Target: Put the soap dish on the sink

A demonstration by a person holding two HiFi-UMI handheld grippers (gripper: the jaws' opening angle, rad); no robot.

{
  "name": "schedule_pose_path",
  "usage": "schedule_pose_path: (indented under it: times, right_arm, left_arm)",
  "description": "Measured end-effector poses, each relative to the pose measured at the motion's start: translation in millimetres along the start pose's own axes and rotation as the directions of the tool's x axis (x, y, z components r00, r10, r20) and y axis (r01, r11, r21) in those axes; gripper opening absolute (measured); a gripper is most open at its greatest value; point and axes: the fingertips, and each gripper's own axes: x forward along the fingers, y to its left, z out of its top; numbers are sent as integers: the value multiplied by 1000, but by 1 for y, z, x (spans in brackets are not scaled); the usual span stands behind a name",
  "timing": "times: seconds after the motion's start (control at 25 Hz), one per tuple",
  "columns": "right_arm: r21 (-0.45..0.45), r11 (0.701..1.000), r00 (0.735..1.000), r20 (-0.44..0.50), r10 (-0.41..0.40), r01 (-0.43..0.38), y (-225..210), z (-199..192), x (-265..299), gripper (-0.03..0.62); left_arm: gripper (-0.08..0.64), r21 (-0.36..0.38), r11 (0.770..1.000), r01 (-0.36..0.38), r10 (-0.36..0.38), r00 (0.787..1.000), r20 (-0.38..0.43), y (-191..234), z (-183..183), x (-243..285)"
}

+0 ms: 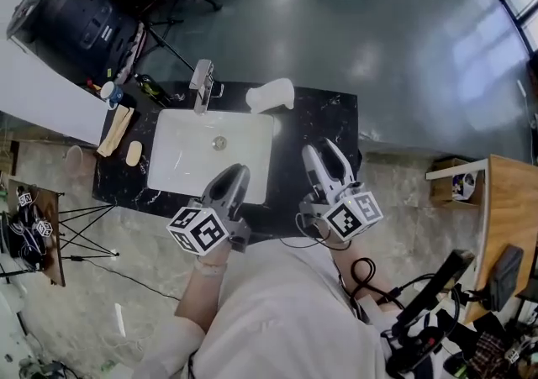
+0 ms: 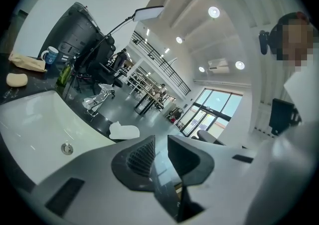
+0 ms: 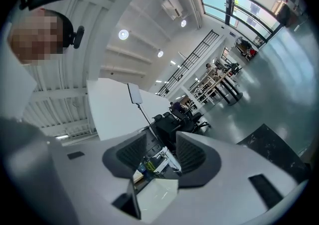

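Left gripper [image 1: 237, 171], right gripper [image 1: 324, 149]: 2 units, jaws apart, nothing between them.
1 white soap dish [image 1: 271, 96] on black marble counter [image 1: 324, 117], behind 1 white rectangular basin [image 1: 185, 155], right of 1 chrome faucet [image 1: 202, 83].

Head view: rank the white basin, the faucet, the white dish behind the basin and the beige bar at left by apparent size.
1. The white basin, clearly largest.
2. The white dish and the faucet: too alike to rank.
3. The beige bar, smallest.
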Motion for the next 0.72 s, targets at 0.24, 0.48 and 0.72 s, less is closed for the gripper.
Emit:
schedule_pose_path:
  times: [0.24, 0.48, 0.72]
  right_arm:
    - [6, 997, 997, -2, 72, -72, 23, -11, -25, 190]
    - [38, 990, 991, 1, 136, -136, 42, -20, -40, 190]
    - [54, 985, 986, -10, 167, -166, 49, -27, -46, 185]
  left_arm:
    - [64, -15, 999, 39, -39, 999, 20, -13, -13, -18]
    - [32, -22, 999, 32, -31, 999, 43, -17, -17, -36]
    - [31, -28, 999, 31, -29, 998, 53, -19, -23, -45]
